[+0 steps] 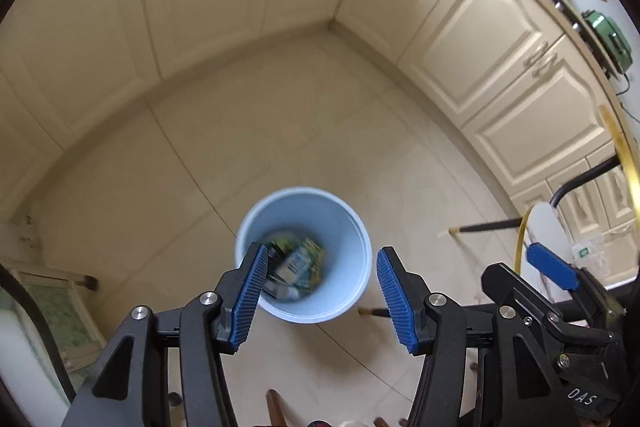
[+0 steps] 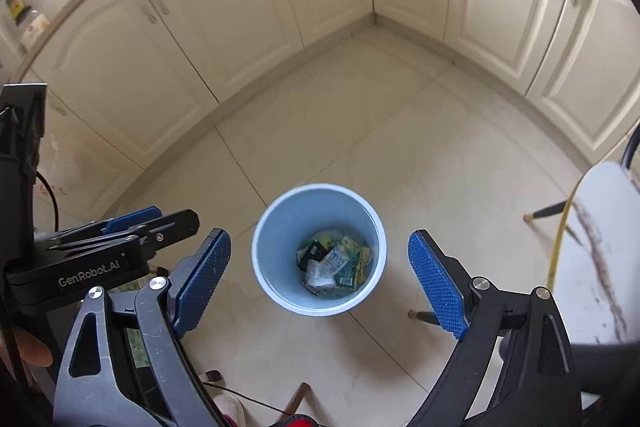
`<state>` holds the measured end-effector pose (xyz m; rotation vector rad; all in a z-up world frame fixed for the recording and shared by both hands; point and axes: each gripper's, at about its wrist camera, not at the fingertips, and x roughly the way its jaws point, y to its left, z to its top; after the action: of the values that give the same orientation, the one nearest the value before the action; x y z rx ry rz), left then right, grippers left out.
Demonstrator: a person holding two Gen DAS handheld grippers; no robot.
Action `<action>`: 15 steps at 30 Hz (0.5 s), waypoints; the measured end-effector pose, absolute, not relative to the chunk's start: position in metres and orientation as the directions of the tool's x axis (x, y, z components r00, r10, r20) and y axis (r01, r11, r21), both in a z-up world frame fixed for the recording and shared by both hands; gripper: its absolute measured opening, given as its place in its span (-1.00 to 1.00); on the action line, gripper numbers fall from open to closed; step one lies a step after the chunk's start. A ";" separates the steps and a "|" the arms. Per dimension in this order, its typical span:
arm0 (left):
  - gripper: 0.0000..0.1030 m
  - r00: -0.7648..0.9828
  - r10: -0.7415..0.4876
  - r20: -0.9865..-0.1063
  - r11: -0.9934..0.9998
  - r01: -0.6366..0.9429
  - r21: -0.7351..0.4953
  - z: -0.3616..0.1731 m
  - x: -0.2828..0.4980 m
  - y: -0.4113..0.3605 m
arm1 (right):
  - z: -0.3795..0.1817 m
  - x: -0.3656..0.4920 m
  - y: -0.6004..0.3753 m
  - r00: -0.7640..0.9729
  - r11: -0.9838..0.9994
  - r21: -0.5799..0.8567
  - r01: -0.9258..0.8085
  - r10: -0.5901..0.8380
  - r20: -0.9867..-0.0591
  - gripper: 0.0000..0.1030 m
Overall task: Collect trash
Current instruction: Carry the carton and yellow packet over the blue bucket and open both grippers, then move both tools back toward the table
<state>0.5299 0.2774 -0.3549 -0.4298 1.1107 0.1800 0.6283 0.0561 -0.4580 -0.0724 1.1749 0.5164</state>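
- The left wrist camera looks steeply down at the tiled floor (image 1: pixel 248 155) from well above, along the left gripper (image 1: pixel 320 291), whose spread blue pads frame the bottom of the picture
- A light blue bin (image 1: pixel 303 255) sits just below centre, toward 6 o'clock; cream cabinets (image 1: pixel 472 39) sweep from 9 round to 3 o'clock
- The right wrist camera faces the same way from about the same height, along the right gripper (image 2: pixel 320 283)
- Its bin (image 2: pixel 320 251) also lies toward 6 o'clock, slightly sharper
- Both share the bin, floor and cabinet corner; each catches the other gripper at its edge, at 4 and 8 o'clock
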 end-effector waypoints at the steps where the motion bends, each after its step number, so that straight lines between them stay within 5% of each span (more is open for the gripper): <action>1: 0.07 0.465 -0.042 -0.884 0.907 -0.354 -0.229 -0.340 0.520 0.275 | -0.444 0.622 0.056 0.303 0.879 0.202 -0.433 0.352 -0.885 0.81; 13: 0.44 0.720 0.131 -0.682 0.951 -0.286 -0.119 -0.203 0.410 0.200 | -0.284 0.532 0.015 0.558 0.868 0.108 -0.484 0.401 -0.727 0.97; 15: 0.64 0.767 0.132 -0.628 0.962 -0.251 -0.105 -0.181 0.389 0.174 | -0.257 0.512 0.001 0.603 0.875 0.085 -0.477 0.395 -0.693 1.00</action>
<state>0.3888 0.1741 -0.1812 -0.1878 0.6652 0.2093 0.5117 0.0008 -0.2568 -0.1128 0.7739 0.5060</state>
